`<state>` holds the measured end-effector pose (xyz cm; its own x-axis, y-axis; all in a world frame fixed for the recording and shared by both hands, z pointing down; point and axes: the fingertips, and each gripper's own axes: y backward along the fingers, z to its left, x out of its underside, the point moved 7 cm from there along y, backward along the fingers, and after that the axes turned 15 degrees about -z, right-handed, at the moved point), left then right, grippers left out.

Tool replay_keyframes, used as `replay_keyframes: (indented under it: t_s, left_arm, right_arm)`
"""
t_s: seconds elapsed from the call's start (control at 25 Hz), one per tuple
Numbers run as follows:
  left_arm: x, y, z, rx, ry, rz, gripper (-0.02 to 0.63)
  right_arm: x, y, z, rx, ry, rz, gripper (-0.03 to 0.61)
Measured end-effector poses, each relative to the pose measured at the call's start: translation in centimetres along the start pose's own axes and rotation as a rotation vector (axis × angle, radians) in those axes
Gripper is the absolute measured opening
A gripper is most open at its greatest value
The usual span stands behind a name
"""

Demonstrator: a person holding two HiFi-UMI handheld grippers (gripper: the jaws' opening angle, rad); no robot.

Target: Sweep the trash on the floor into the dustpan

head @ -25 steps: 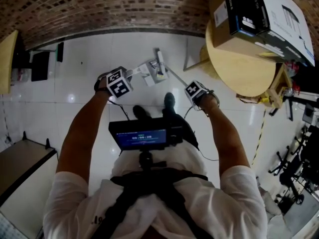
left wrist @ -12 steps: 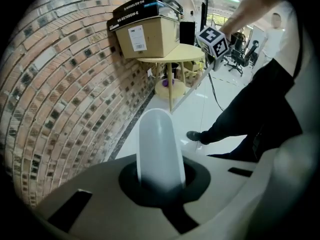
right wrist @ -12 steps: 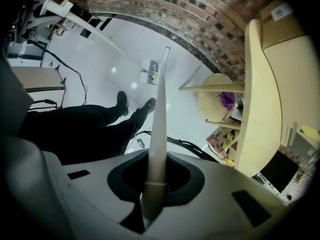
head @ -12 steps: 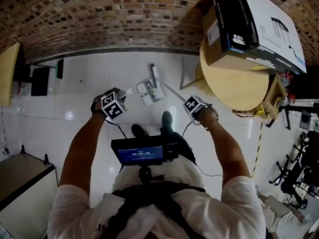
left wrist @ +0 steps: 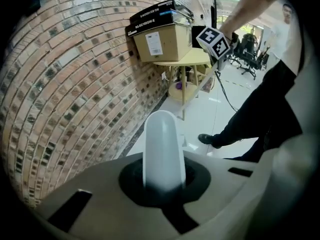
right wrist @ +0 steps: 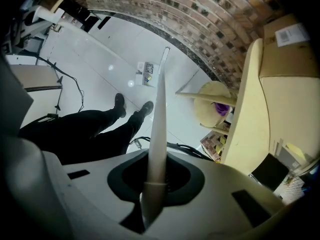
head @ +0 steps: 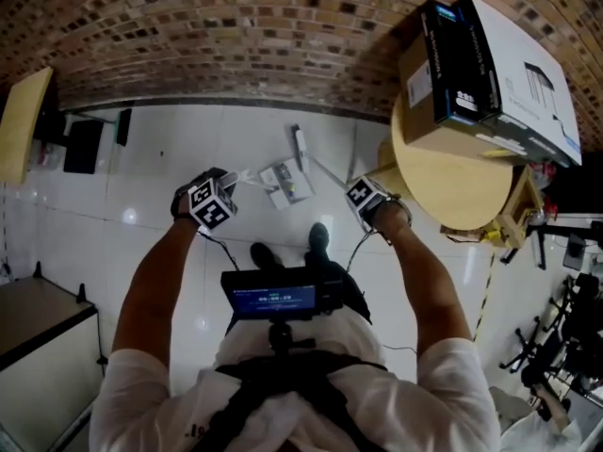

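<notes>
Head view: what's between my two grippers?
In the head view, the dustpan, with the broom beside it, shows between the left gripper and the right gripper, against the white floor.

Cardboard boxes (head: 490,73) on a round table (head: 452,182) beside a brick wall (head: 236,36)

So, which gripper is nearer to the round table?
Right. The right gripper, on the broom, is close to the table edge; the left gripper, on the dustpan handle, is farther off, beyond the shoes.

Right gripper (right wrist: 154,186) clamps long white handle (right wrist: 160,109)
</notes>
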<state>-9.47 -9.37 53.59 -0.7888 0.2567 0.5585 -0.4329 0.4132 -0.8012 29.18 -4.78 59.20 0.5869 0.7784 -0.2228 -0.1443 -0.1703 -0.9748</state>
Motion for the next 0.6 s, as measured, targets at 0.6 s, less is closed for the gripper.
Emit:
replay_keyframes:
  t_s: [0.6]
  left_arm:
    - [4.8, 3.3, 1.6, -0.120, 0.036, -0.011, 0.002]
  right_arm:
    - [-5.8, 2.5, 4.3, 0.097, 0.163, 0.034, 0.044]
